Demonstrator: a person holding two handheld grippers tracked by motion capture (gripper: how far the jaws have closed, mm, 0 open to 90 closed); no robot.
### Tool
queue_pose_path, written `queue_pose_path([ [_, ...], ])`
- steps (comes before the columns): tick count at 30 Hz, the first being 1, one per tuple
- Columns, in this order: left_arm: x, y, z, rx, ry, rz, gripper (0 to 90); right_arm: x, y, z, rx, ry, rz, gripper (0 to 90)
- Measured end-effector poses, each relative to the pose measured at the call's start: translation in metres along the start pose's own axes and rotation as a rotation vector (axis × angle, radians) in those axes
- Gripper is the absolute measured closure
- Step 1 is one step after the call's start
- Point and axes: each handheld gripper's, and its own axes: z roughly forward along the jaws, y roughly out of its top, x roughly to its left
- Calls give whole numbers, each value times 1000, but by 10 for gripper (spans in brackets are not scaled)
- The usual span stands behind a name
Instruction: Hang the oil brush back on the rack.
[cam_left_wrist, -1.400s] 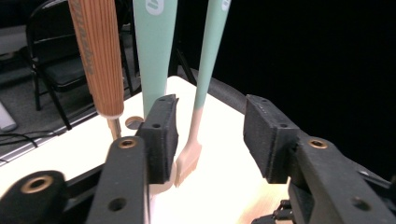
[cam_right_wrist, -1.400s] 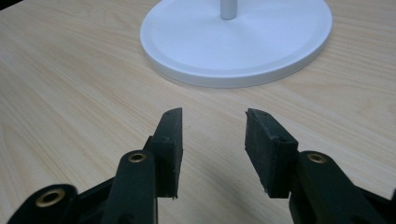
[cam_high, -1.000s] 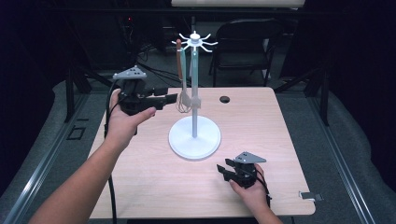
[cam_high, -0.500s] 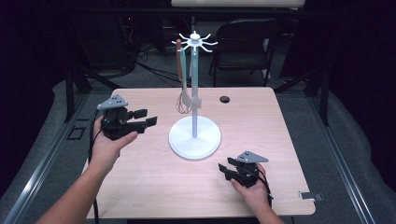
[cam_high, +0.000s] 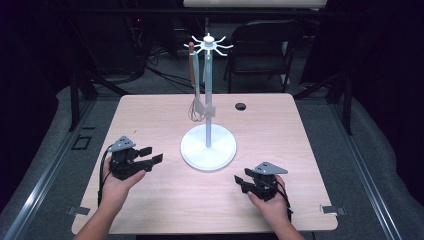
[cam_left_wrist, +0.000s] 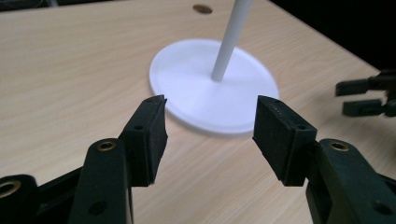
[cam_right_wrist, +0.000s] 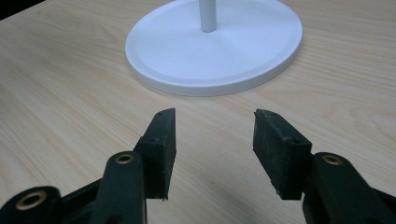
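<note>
A white stand (cam_high: 208, 100) with a round base (cam_high: 220, 150) and a ring of hooks on top rises mid-table. Two utensils hang from its left hooks, a brown-handled whisk (cam_high: 193, 95) and a grey spatula-like tool (cam_high: 206, 105). My left gripper (cam_high: 152, 155) is low over the table left of the base, pointing at it. Its jaws have just been opening and stand open with nothing between them (cam_left_wrist: 210, 116); the base (cam_left_wrist: 215, 84) lies just ahead. My right gripper (cam_high: 241, 179) rests near the front right, jaws also just opened, empty (cam_right_wrist: 215, 126), facing the base (cam_right_wrist: 215, 46).
A small dark hole (cam_high: 240, 106) sits in the tabletop behind the stand. Metal clips (cam_high: 330, 209) stick out at the front corners. A folding chair (cam_high: 265, 45) and cables stand on the floor beyond the table. From the left gripper view the right gripper (cam_left_wrist: 369, 95) is at the far right.
My left hand has come down and toward the table's front, from beside the hanging utensils to low over the table left of the base. The right hand has stayed put.
</note>
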Motion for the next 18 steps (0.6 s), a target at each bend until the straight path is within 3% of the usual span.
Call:
queue_pose_path([
  [5,7,-25,5,38,43,-13,424,1,0,1,0,-1,-2,474],
  [10,15,-45,8,48,52,-45,423,1,-1,1,7,-12,-11,470],
  [18,20,-65,16,70,86,-28,419,2,-2,4,22,-13,-11,454],
])
